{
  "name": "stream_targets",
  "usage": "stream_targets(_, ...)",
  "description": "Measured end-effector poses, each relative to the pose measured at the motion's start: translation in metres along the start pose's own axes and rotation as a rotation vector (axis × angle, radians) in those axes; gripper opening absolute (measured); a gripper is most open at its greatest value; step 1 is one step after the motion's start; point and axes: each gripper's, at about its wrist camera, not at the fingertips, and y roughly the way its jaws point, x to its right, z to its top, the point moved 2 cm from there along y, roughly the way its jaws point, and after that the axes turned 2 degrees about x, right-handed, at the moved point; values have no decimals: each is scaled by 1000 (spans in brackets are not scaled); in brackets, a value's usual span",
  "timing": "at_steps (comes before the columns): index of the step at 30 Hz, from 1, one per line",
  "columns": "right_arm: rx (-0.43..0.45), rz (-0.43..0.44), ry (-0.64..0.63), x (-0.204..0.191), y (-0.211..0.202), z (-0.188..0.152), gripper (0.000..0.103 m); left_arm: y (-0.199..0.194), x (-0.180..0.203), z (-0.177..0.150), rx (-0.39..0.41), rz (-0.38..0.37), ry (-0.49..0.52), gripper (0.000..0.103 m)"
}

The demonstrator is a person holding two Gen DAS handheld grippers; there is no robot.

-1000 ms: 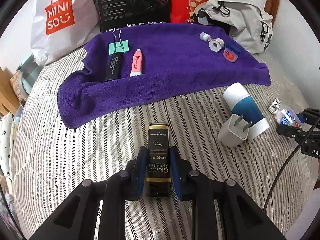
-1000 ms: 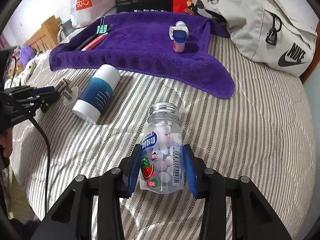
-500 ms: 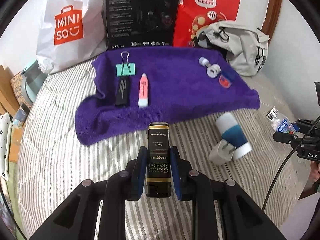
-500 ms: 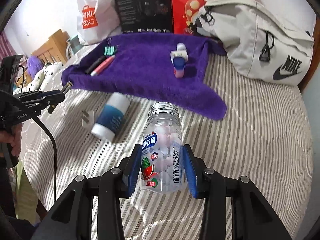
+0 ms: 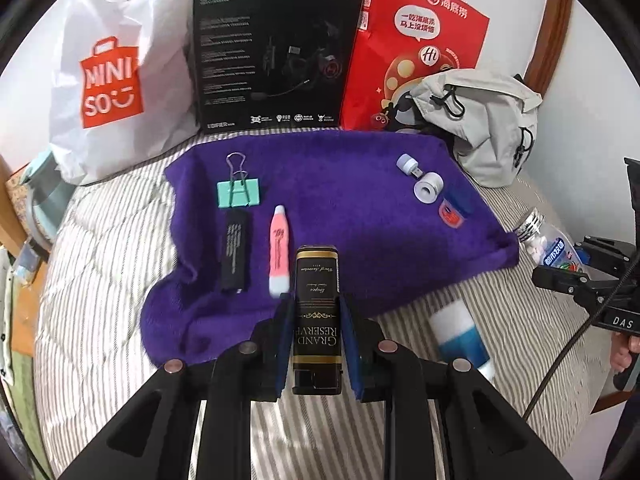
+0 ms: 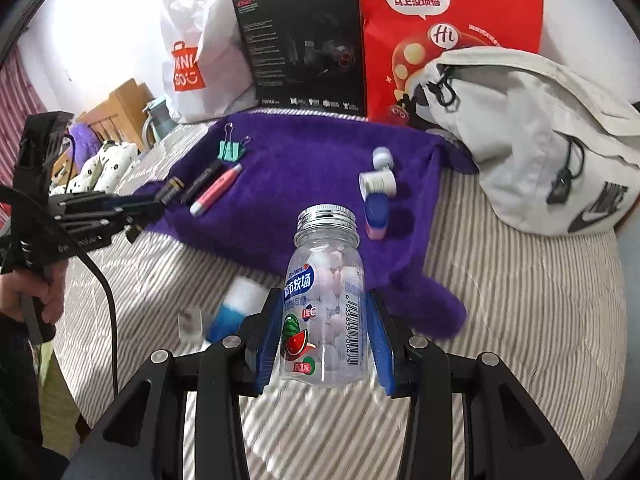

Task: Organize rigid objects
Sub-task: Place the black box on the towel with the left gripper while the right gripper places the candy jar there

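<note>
My left gripper is shut on a black and gold "Grand Reserve" lighter, held above the near edge of the purple towel. My right gripper is shut on a clear candy bottle with a silver cap, raised over the towel's right corner. On the towel lie a green binder clip, a black stick, a pink pen, a small white plug, a white tape roll and a blue-red case.
A blue-white tube and a white charger lie on the striped bed in front of the towel. A white shopping bag, a black box, a red bag and a grey backpack line the back.
Both grippers have risen and moved forward toward the towel with their objects still held. The tube and charger now lie nearer and lower in both views.
</note>
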Motion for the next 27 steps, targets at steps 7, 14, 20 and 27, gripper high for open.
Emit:
stream_targets(7,-10,17,-3,2,25,23,41,38,2,25,-32,-19,4,22)
stream_targets(14,-35,27,-16,4,41,32,41,82,7,39,-67,-26,-7,22)
stream_targets(20,-44,28,-15,8,52,35,41,98,12,37,-84,-3,27,22)
stream_targets(27,-56,41,-24,7,66,43,41,96,14,31,-83,9,72,24)
